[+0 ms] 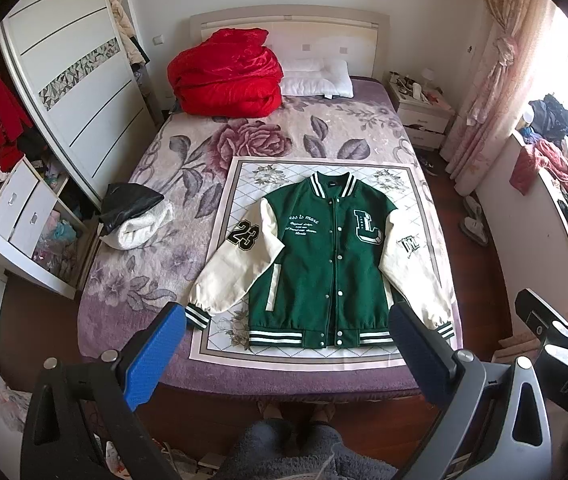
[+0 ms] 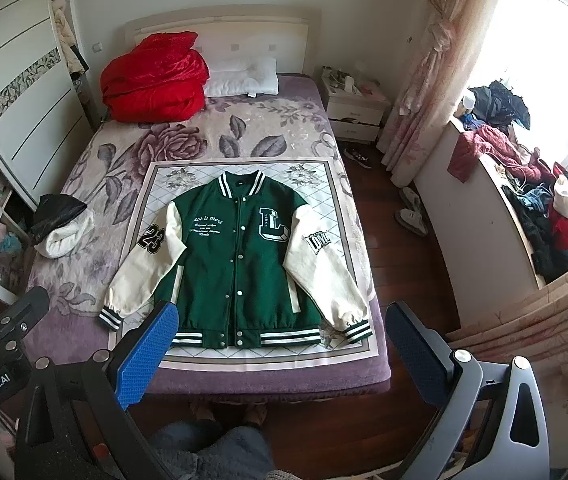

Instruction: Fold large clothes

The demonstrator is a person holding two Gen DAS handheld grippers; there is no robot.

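Note:
A green varsity jacket (image 1: 324, 264) with cream sleeves lies flat, front up and snapped shut, on a white patterned cloth (image 1: 251, 184) at the near end of the bed; it also shows in the right wrist view (image 2: 239, 264). Both sleeves spread out to the sides. My left gripper (image 1: 288, 336) is open and empty, held high above the bed's foot. My right gripper (image 2: 279, 332) is open and empty too, at the same height, to the right of the left one.
A red quilt (image 1: 223, 74) and a white pillow (image 1: 318, 76) lie at the head of the bed (image 1: 284, 376). A folded black and white garment (image 1: 133, 216) lies at the bed's left edge. A wardrobe (image 1: 71, 92) stands left, a nightstand (image 1: 420, 114) and clothes-piled ledge (image 2: 524, 200) right.

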